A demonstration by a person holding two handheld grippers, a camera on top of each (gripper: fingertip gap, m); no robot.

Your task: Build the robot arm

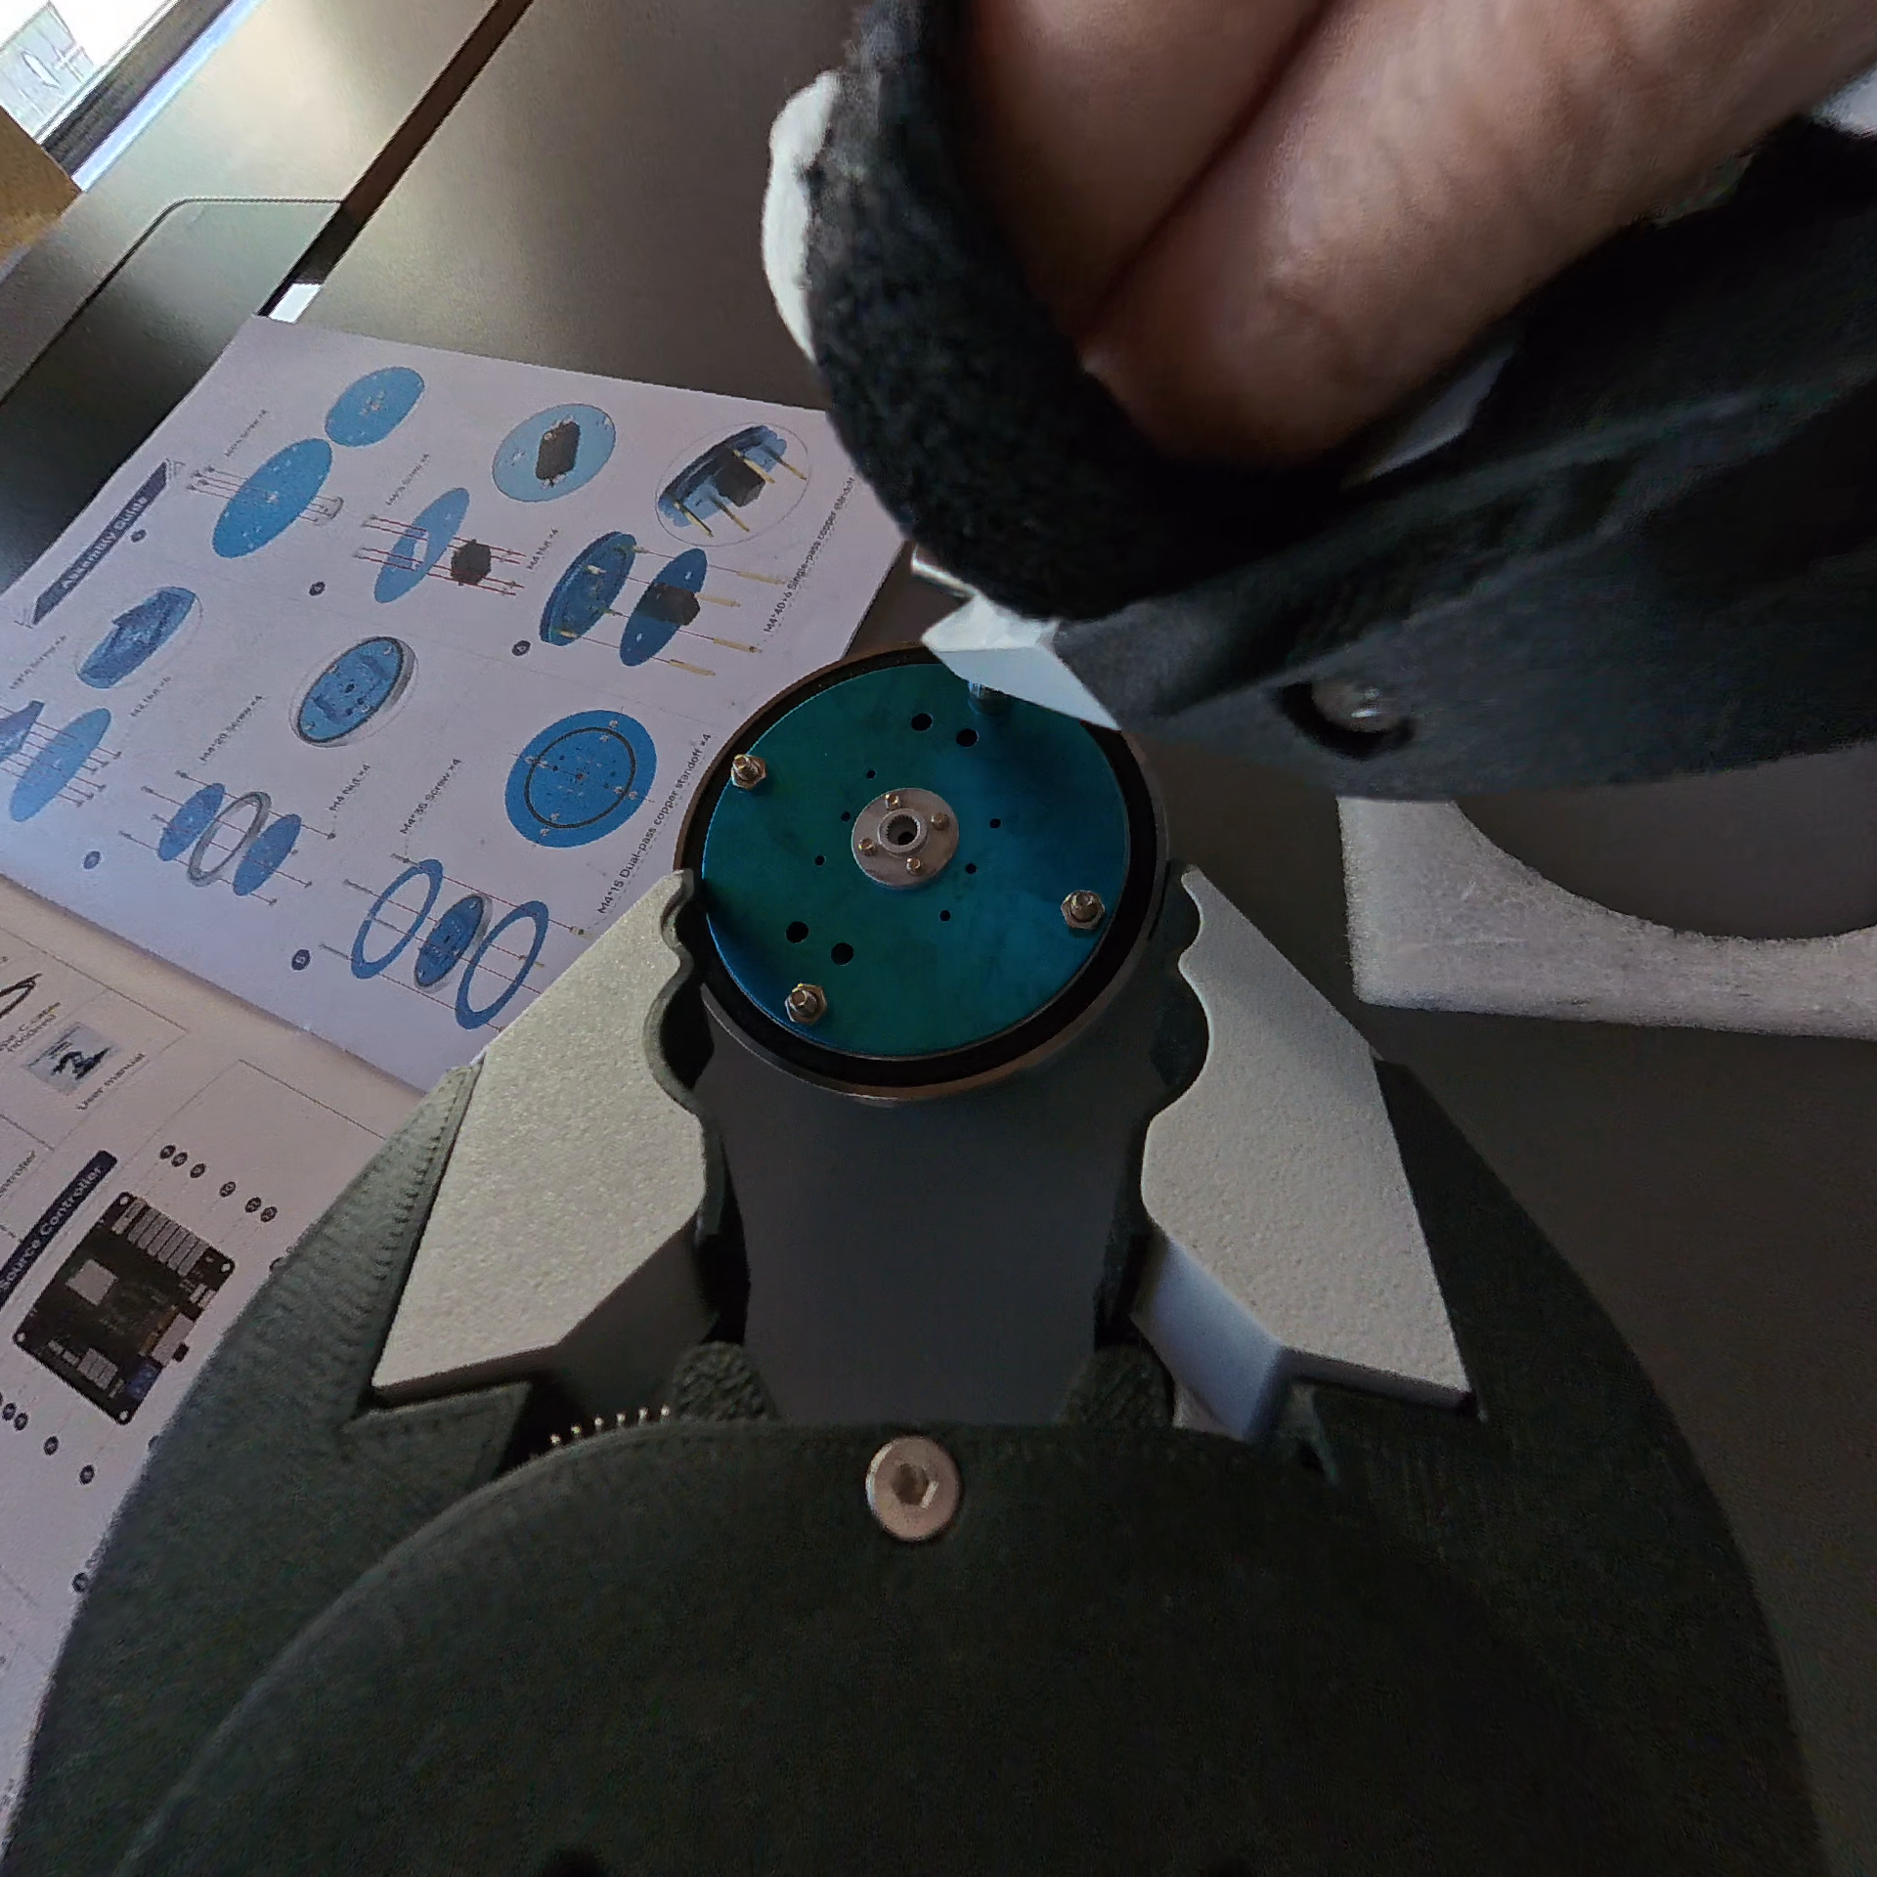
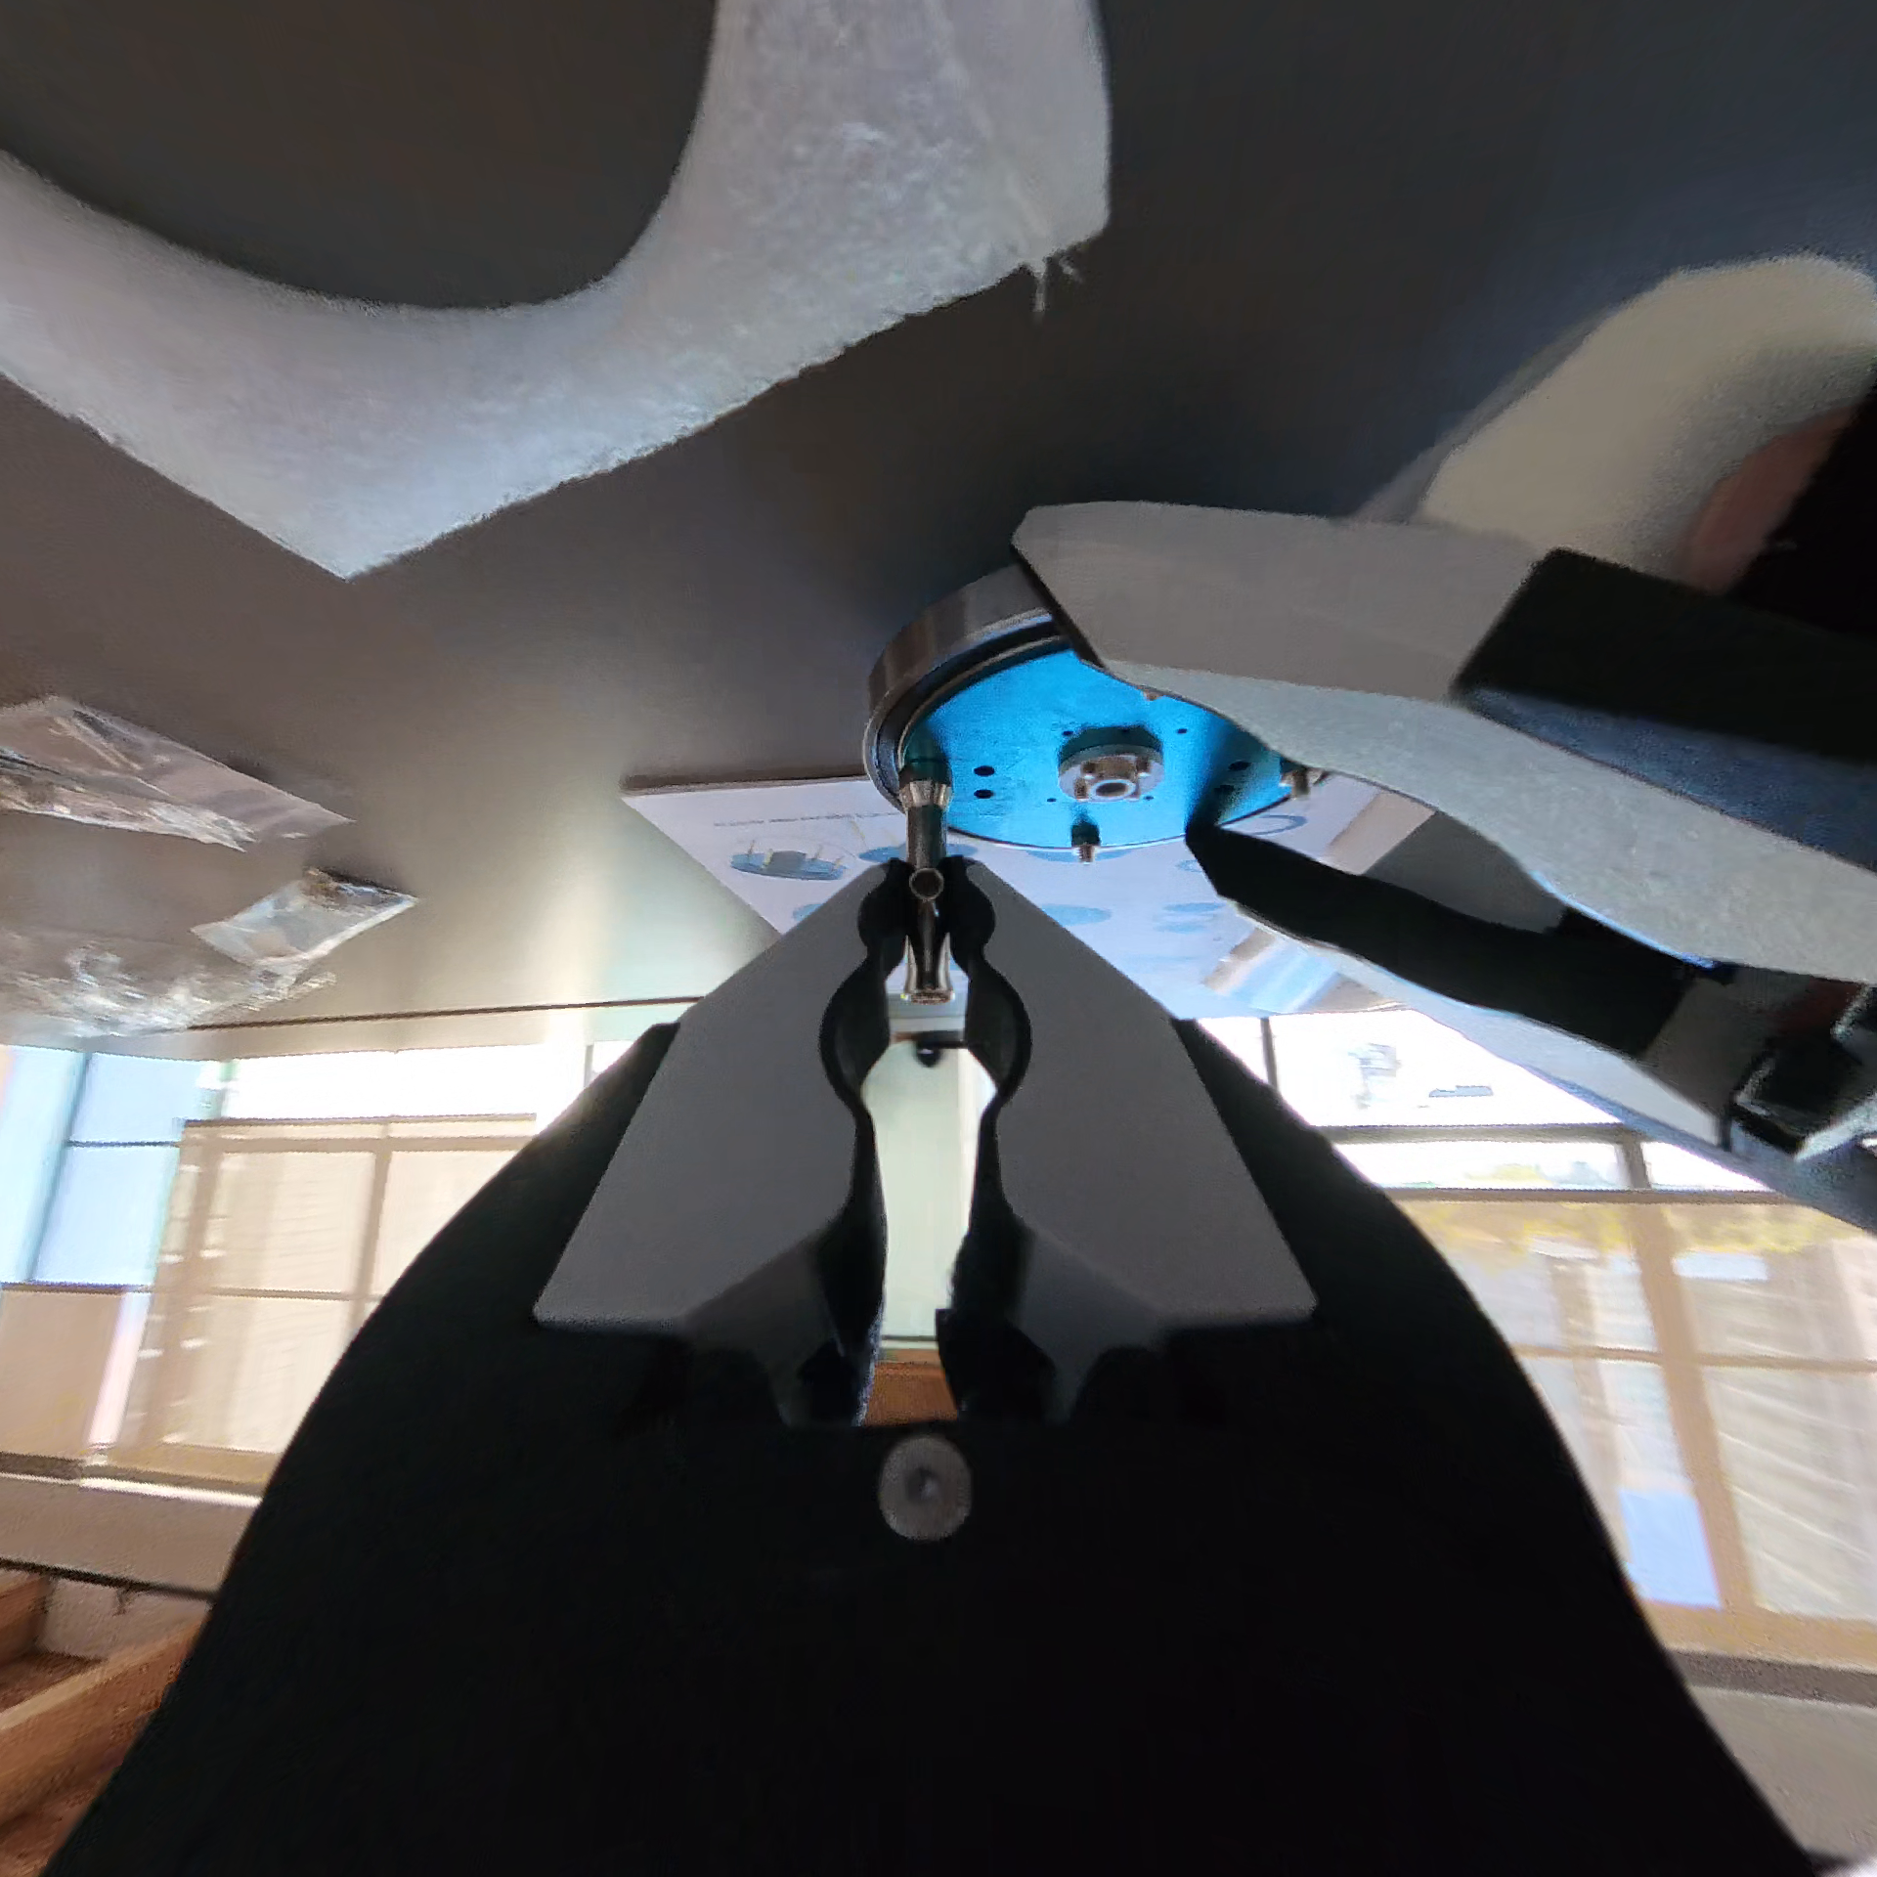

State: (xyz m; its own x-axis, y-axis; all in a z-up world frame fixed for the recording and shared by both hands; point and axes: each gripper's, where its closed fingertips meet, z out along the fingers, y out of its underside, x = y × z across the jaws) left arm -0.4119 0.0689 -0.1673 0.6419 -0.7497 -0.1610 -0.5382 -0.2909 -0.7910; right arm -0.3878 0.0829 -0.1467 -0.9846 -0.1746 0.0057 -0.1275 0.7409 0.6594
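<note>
The round blue metal disc in its steel ring (image 1: 914, 874) is clamped at its rim by the left gripper (image 1: 929, 914), above the dark bench beside the printed sheet (image 1: 335, 650). A small silver socket tool (image 2: 926, 914) is pinched narrowly by the right gripper (image 2: 926, 919) and should be kept square on the rim nut. The nut itself is hidden; the right gripper's tips are blurred in the left wrist view.

Dark grey table (image 1: 609, 152), matte.
On it: printed assembly sheets (image 1: 305, 711), white foam piece (image 1: 1625, 945), clear plastic bags (image 2: 152, 792).
</note>
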